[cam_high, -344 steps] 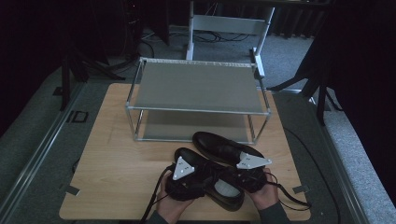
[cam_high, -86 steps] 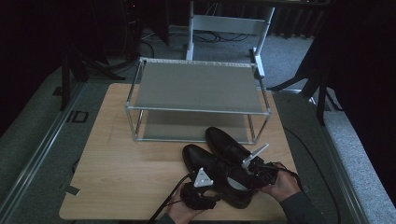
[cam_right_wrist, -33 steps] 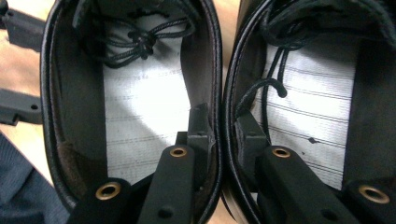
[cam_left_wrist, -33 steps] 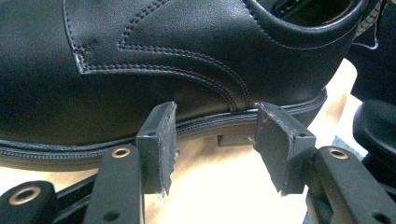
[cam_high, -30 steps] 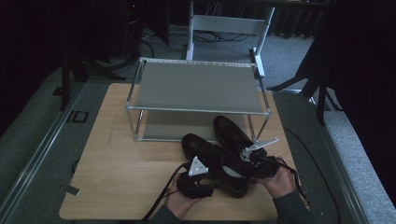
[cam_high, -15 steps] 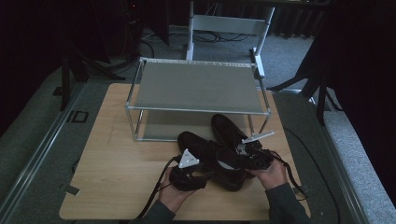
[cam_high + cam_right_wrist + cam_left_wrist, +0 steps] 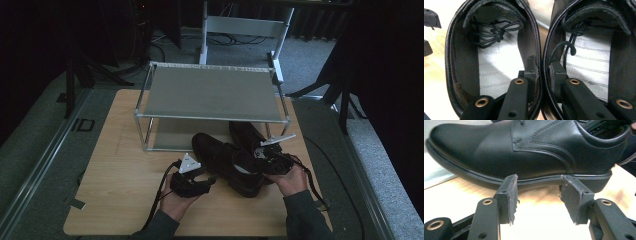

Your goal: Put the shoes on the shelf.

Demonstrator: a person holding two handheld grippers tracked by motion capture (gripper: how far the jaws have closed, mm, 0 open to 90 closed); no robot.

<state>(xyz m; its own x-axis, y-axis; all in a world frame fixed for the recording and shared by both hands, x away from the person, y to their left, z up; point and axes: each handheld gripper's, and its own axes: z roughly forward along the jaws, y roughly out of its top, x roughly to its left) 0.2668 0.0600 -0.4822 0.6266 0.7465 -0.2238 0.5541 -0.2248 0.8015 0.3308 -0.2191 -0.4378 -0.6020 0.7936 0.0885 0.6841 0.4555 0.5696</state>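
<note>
Two black leather lace-up shoes stand side by side on the wooden table, the left shoe (image 7: 223, 159) and the right shoe (image 7: 245, 134), toes toward the rack. My right gripper (image 7: 256, 156) is shut on their touching inner collars, one jaw inside each shoe (image 7: 499, 67) (image 7: 589, 65), as the right gripper view (image 7: 543, 70) shows. My left gripper (image 7: 206, 181) stands open at table height beside the left shoe's outer side (image 7: 529, 152). Its pads (image 7: 510, 195) sit just short of the sole, gripper midpoint (image 7: 539, 197).
A two-shelf metal rack (image 7: 145, 117) stands at the table's back; the right shoe's toe reaches its lower shelf (image 7: 172, 137). A white metal frame (image 7: 245, 25) stands on the floor behind. Bare wooden table (image 7: 115, 170) lies to the left. Cables trail off the front edge.
Both shoes have slid forward toward the rack, held by the right gripper. The left gripper has followed along beside the left shoe.
</note>
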